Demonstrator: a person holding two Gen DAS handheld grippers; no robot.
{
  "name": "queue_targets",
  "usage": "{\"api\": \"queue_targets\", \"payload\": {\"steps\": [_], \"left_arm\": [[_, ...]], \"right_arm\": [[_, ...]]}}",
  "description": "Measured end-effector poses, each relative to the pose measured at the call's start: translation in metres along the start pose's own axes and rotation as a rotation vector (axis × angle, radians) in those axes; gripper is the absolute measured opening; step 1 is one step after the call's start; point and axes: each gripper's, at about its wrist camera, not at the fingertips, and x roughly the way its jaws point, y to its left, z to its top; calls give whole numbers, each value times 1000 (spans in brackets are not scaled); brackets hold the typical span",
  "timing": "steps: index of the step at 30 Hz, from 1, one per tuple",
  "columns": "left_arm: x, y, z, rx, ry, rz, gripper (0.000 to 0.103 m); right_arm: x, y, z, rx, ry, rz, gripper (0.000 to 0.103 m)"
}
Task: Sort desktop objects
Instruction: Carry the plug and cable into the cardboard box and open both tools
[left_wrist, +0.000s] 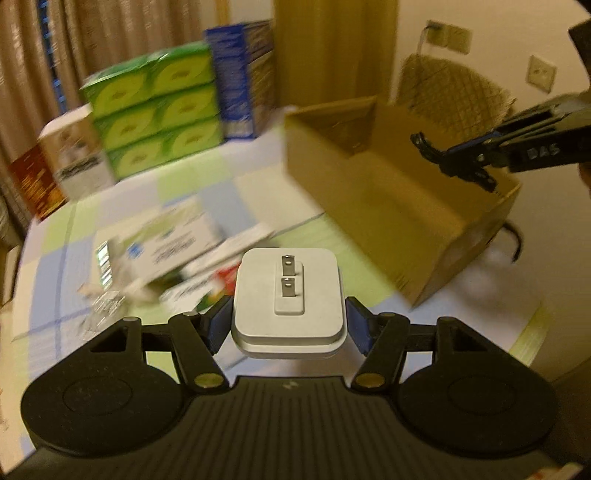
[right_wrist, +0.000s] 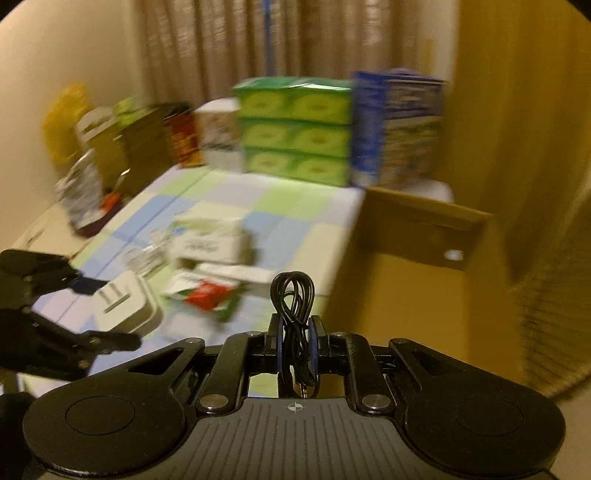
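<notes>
My left gripper (left_wrist: 289, 317) is shut on a white plug adapter (left_wrist: 288, 295), prongs facing up, held above the checked tablecloth. The same adapter (right_wrist: 125, 306) shows at the left of the right wrist view, between the left gripper's black fingers (right_wrist: 110, 338). My right gripper (right_wrist: 295, 332) is shut on a coiled black cable (right_wrist: 293, 295); its audio plug hangs below the fingers. In the left wrist view the right gripper (left_wrist: 454, 162) holds that black cable (left_wrist: 430, 147) over the open cardboard box (left_wrist: 369, 192). Both views are motion-blurred.
Small white and green cartons (left_wrist: 166, 243) and a red-labelled packet (right_wrist: 207, 295) lie on the tablecloth (left_wrist: 66, 266). Stacked green boxes (left_wrist: 159, 107), a blue box (left_wrist: 243, 77) and other packages stand at the table's back. A woven chair (left_wrist: 454, 88) stands behind the cardboard box.
</notes>
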Motion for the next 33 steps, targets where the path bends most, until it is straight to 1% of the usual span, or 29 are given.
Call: {"api": "queue_targets", "payload": {"steps": [4,8,14,19,24,33], "left_arm": [[15,-38,36,27,-34,-60,60],[37,-74,64,68,-51,-111,60],[73,-104,87,84,-48,-161,60],[97,-113,89,89,-31,-180,60],[109,-115,88,102,-37,-174,60],[92,-94,85,65,-64,-140,60]], "right_arm": [[-13,-48,-1,66,-7,-61,10],[-18,-88,-11,137,-4,-94,10],[-12,-127,-24,220,6,-108,10],[0,-143,-31,261,12,-101,10],[10,-148,-37,286,20,-87,10],[23,-140,-35,290,29,-65,11]]}}
